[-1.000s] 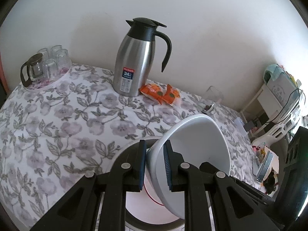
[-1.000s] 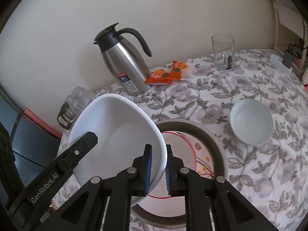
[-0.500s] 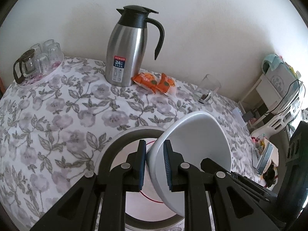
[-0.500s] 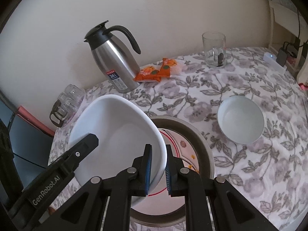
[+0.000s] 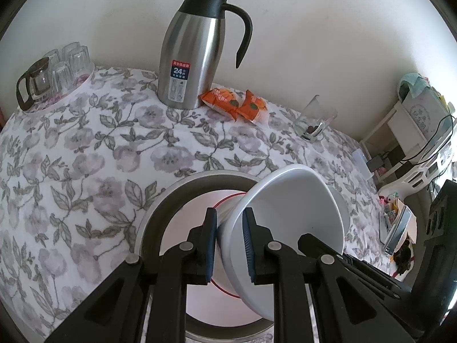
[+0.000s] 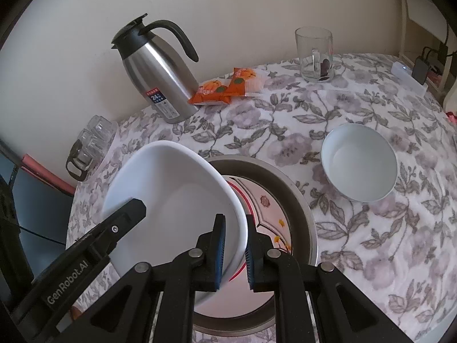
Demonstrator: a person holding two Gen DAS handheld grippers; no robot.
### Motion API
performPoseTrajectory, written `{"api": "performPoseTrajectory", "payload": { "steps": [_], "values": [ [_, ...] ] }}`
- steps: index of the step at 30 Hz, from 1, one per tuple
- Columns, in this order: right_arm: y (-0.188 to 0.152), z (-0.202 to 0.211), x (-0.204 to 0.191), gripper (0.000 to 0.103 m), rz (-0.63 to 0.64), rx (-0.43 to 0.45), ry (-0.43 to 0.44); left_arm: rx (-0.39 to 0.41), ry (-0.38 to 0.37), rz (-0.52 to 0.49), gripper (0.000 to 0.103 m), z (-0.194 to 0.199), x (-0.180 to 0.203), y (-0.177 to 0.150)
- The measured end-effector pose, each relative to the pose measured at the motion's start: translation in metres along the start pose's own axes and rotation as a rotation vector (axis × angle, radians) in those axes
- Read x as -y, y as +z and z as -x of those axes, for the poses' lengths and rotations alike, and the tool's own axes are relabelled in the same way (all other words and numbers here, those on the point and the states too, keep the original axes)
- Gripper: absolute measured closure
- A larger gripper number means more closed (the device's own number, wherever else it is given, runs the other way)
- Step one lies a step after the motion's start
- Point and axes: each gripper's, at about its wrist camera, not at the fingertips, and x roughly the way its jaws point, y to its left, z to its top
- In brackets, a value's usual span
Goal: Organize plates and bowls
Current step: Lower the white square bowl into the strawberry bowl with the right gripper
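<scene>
Both grippers hold one large white bowl [image 5: 288,214] [image 6: 177,200] by opposite sides of its rim, tilted above a metal plate [image 5: 160,208] [image 6: 302,214] that bears a white plate with a red ring and orange pattern [image 6: 271,217]. My left gripper [image 5: 230,245] is shut on the bowl's rim. So is my right gripper [image 6: 235,253]; the other gripper's black arm [image 6: 94,245] shows at its left. A smaller white bowl [image 6: 360,163] sits on the flowered tablecloth [image 5: 85,154] to the right of the plates.
A steel thermos jug [image 5: 191,54] [image 6: 160,77] stands at the wall, with orange snack packets [image 5: 234,104] [image 6: 225,88] beside it. A glass mug [image 6: 314,54] [image 5: 312,123] stands far right, a tray of glasses [image 5: 54,71] [image 6: 91,140] far left. Shelves and clutter [image 5: 414,131] lie beyond the table's right edge.
Both grippers have sunk a little with the bowl, closer to the stacked plates, and the views have tipped down. Both grips are unchanged.
</scene>
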Motion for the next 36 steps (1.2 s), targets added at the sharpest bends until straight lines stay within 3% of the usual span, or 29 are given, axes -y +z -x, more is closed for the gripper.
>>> {"api": "performPoseTrajectory", "payload": {
  "steps": [16, 23, 36],
  "values": [
    [0.000, -0.016, 0.001, 0.088, 0.007, -0.037, -0.003, -0.051, 0.034, 0.020, 0.085, -0.020, -0.007, -0.004],
    [0.001, -0.018, 0.000, 0.086, 0.003, -0.045, 0.007, -0.071, 0.012, 0.066, 0.085, -0.026, -0.015, -0.004],
    [0.006, -0.005, 0.007, 0.083, -0.017, -0.011, 0.047, -0.044, -0.008, 0.084, 0.085, -0.024, -0.019, -0.003]
  ]
}}
